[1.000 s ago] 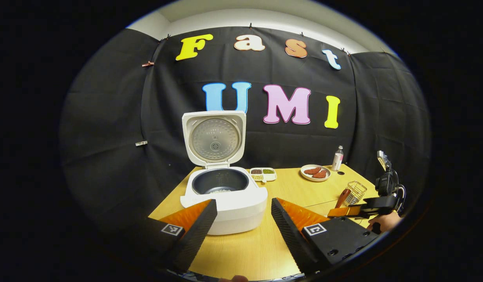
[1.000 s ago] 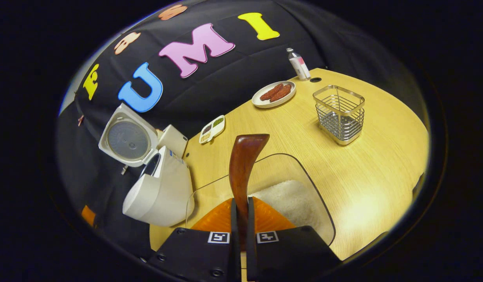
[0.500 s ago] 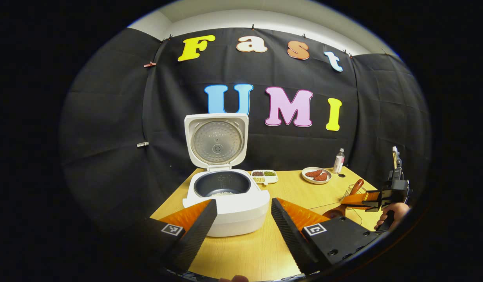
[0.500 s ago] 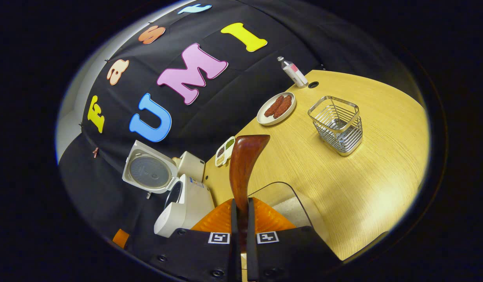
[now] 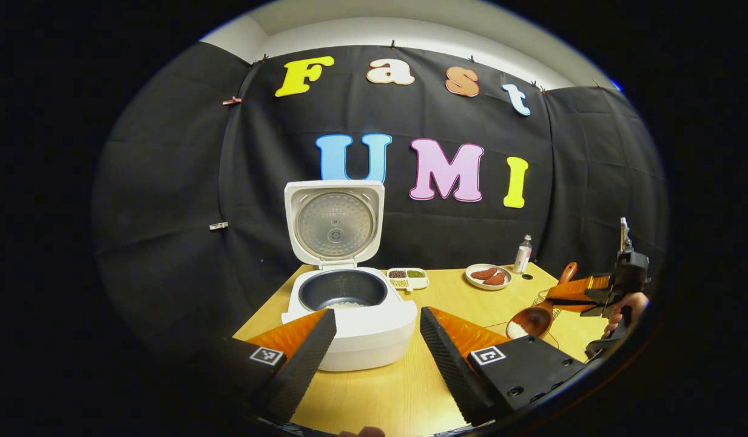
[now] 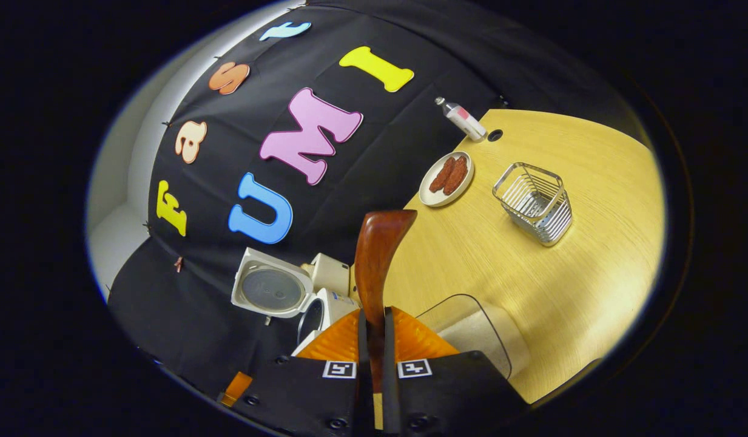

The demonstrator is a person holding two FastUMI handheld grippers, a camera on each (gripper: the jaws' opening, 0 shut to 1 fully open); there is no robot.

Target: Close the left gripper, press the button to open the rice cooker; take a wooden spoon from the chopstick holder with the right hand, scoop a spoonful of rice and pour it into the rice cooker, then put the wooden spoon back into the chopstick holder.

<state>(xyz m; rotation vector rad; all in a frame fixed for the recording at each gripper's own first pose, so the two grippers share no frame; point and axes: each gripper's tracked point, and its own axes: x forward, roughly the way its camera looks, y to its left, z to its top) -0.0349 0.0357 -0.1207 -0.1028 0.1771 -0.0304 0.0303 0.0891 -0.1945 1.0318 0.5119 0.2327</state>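
The right claw (image 6: 372, 340) is clenched on the handle of the wooden spoon (image 6: 377, 255), both fingers pressing it. Over the last second it has lifted away from the clear rice container (image 6: 471, 331), which has slid down to about 5 o'clock in the right gripper view. In the left gripper view the spoon (image 5: 540, 309) now hangs in the air at 3 o'clock, bowl lowest, with a small white heap of rice in it. That suggests the scoop is done and the carry toward the rice cooker (image 5: 349, 303) is the step in hand.

The cooker stands at the centre of the left gripper view with its lid (image 5: 334, 221) upright and open, and a little rice already shows in the dark pot. The left claw (image 5: 377, 349) is released, its fingers wide apart near the cooker's front, touching nothing.

The wire chopstick holder (image 6: 534, 203) stands at 2 o'clock on the bench (image 6: 592, 291) in the right gripper view, well apart from the spoon.

The spoon's bowl is hidden below the right claw in its own view, so how full it is can only be judged from afar. The cooker's button cannot be made out. The container's near edge is cut off by the claw body.
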